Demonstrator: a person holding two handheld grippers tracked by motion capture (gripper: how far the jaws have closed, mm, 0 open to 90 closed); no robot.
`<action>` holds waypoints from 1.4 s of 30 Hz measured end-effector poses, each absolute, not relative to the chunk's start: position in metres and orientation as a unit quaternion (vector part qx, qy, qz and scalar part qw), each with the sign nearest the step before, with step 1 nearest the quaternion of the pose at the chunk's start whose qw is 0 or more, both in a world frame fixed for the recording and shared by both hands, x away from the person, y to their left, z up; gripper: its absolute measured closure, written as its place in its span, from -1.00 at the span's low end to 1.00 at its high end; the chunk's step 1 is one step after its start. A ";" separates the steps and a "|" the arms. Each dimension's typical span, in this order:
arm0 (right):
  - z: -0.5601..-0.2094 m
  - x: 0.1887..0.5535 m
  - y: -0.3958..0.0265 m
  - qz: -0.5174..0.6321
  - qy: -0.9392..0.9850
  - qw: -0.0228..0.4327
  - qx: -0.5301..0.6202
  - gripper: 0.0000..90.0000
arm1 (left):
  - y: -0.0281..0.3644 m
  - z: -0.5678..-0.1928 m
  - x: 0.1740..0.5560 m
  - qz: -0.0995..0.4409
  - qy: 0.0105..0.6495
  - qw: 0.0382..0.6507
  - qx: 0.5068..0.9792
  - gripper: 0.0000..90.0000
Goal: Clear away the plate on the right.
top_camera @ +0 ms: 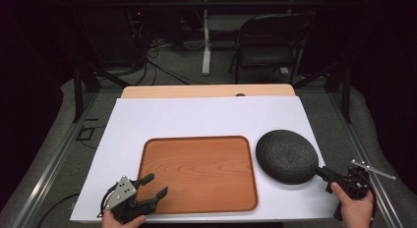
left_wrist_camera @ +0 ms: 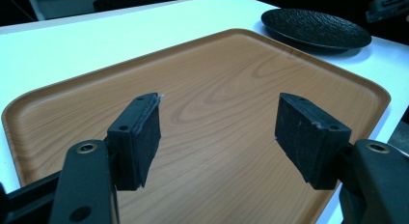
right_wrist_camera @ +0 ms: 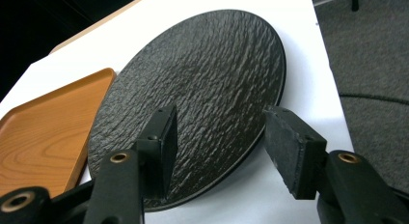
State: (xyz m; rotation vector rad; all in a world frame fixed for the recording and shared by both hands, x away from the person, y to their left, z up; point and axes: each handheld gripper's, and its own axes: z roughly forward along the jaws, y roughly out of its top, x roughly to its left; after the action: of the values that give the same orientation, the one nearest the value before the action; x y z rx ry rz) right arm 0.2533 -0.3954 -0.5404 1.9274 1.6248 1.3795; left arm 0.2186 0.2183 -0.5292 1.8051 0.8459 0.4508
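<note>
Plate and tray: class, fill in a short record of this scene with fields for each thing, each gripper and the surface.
plate: black, round, textured, right of the tray
tray: wooden, nothing in it
left gripper: open, over the tray's near left corner
right gripper: open, jaws either side of the plate's near rim, no grip visible
surface: white board on a table

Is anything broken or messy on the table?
Nothing stands out. The wooden tray lies flat and bare, the black plate sits whole beside it on the white table, and nothing is spilled.
</note>
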 end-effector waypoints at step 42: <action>-0.567 0.270 -0.389 0.474 0.532 0.065 0.699 0.07 | 0.217 -0.530 0.219 0.184 0.351 0.518 0.758 -0.27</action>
State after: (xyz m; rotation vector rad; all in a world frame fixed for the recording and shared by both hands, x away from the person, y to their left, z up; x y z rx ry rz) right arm 0.2702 -0.3888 -0.5671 2.1100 1.6050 1.4304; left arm 0.2194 0.2167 -0.5303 1.8191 0.8430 0.4418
